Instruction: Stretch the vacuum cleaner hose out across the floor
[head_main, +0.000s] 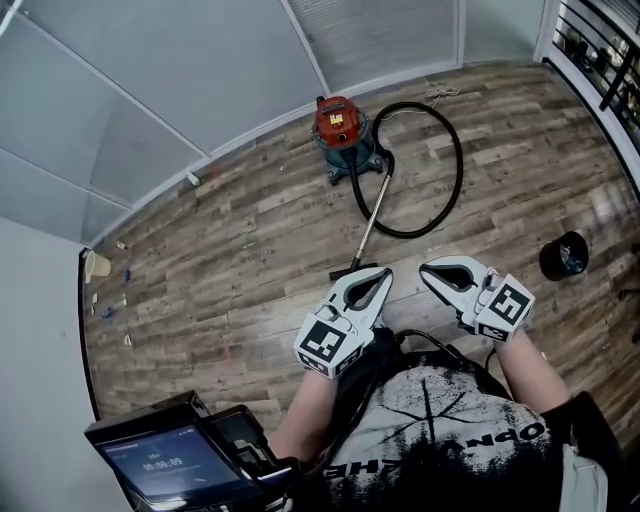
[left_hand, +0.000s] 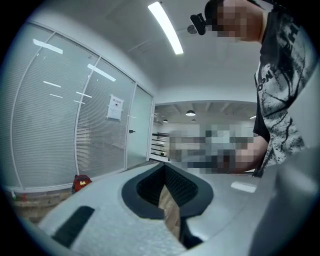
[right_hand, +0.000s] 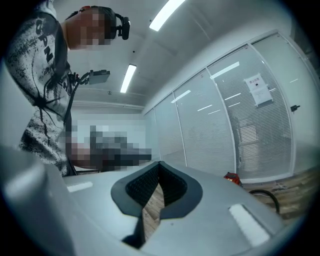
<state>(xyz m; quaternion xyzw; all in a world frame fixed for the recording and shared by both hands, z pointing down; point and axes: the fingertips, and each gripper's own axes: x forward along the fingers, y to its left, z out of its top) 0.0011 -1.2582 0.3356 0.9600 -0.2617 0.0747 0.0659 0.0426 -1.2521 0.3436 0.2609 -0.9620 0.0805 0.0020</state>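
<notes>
You stand on a wood-plank floor (head_main: 230, 260) that runs up to pale wall panels (head_main: 150, 90) with a white skirting. Glass partitions with lowered blinds (left_hand: 55, 130) line one side (a paper notice (left_hand: 115, 107) hangs on one), and long strip lights (left_hand: 167, 27) glow on the white ceiling.

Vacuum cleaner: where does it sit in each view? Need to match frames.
Head view: vacuum cleaner top centre, on the floor against the wall.
Left gripper view: small and red, low left.
Right gripper view: small and red, right of centre.
Shared landmark: glass wall behind it.
</notes>
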